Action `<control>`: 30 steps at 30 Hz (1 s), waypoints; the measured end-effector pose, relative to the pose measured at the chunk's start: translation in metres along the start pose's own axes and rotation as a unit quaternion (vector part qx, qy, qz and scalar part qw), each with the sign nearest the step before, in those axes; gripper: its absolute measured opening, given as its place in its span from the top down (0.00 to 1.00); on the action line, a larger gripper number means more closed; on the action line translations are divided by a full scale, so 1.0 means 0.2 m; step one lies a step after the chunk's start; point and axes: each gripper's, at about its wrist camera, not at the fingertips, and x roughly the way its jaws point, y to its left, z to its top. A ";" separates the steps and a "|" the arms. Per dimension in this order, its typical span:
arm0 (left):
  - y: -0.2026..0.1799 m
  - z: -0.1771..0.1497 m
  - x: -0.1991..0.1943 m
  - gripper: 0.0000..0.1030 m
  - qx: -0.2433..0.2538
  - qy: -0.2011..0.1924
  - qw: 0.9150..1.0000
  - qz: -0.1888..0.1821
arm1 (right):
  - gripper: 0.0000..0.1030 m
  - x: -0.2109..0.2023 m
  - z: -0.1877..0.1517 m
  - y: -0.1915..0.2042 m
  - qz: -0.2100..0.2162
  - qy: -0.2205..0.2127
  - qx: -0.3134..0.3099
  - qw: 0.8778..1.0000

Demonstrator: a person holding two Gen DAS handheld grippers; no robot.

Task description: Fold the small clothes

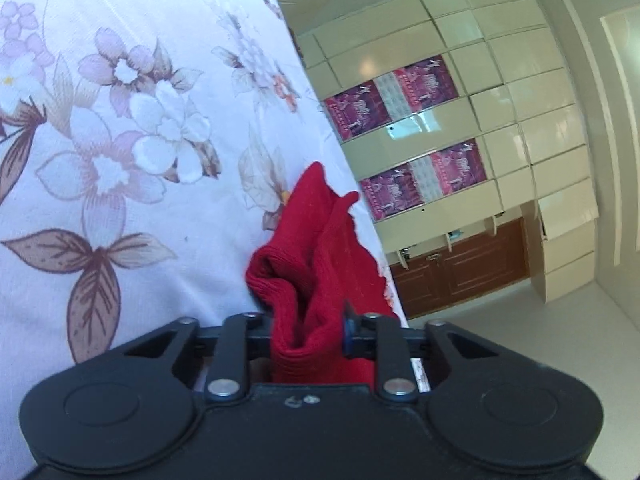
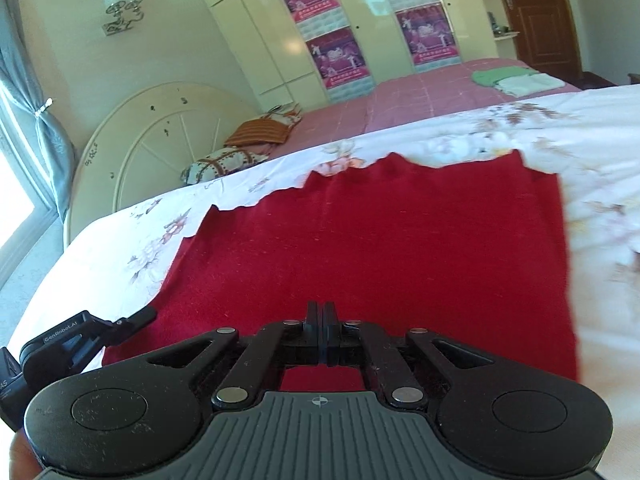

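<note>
A red knit garment [image 2: 380, 248] lies spread flat on the white floral bedsheet [image 2: 500, 136] in the right wrist view. My right gripper [image 2: 320, 320] is shut at the garment's near edge, fingers pressed together; whether cloth is pinched between them is hidden. In the left wrist view my left gripper [image 1: 310, 332] is shut on a bunched fold of the red garment [image 1: 316, 256], which rises crumpled between the fingers, at the edge of the floral sheet [image 1: 120, 140]. The left gripper's body also shows at the lower left of the right wrist view [image 2: 80, 344].
A pink bed [image 2: 420, 96] beyond holds folded green and white clothes [image 2: 516, 78] and pillows [image 2: 240, 148]. A cream wardrobe with purple posters [image 2: 336, 56] lines the far wall. A brown door [image 2: 536, 12] stands at the right. The bed edge drops to pale floor [image 1: 520, 320].
</note>
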 end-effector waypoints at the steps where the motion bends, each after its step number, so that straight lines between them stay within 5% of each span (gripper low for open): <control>1: 0.01 0.01 0.01 0.81 -0.002 0.002 1.000 -0.005 | 1.00 0.04 0.00 0.01 0.003 0.001 -0.002 1.000; 5: 0.03 0.04 -0.02 0.87 -0.022 0.006 0.999 -0.040 | 1.00 0.12 0.01 0.06 0.008 -0.001 -0.018 1.000; 7: 0.01 0.06 -0.06 0.91 -0.023 -0.003 0.997 -0.068 | 1.00 0.20 -0.02 0.07 -0.023 0.028 -0.040 0.999; 11: 0.03 0.07 0.05 0.92 -0.018 0.042 0.999 -0.007 | 1.00 0.21 -0.04 0.09 -0.034 0.022 -0.058 0.997; 13: 0.05 0.07 0.04 0.92 -0.027 0.033 0.999 -0.021 | 1.00 0.21 -0.05 0.07 -0.028 0.020 -0.047 0.998; 16: -0.03 0.07 0.00 0.92 -0.002 0.027 0.999 -0.022 | 1.00 0.21 -0.04 0.03 -0.013 0.024 -0.025 0.999; 20: -0.27 0.07 -0.01 0.93 0.096 0.038 0.994 -0.019 | 1.00 0.20 -0.01 0.00 0.000 0.031 -0.003 1.000; 24: -0.59 -0.01 -0.01 0.93 0.205 0.054 0.977 -0.021 | 1.00 0.18 0.03 -0.05 0.017 0.039 0.028 0.999; 30: -1.03 -0.37 0.09 0.93 0.345 0.116 0.930 -0.039 | 1.00 -0.08 0.11 -0.27 0.003 -0.037 0.099 0.994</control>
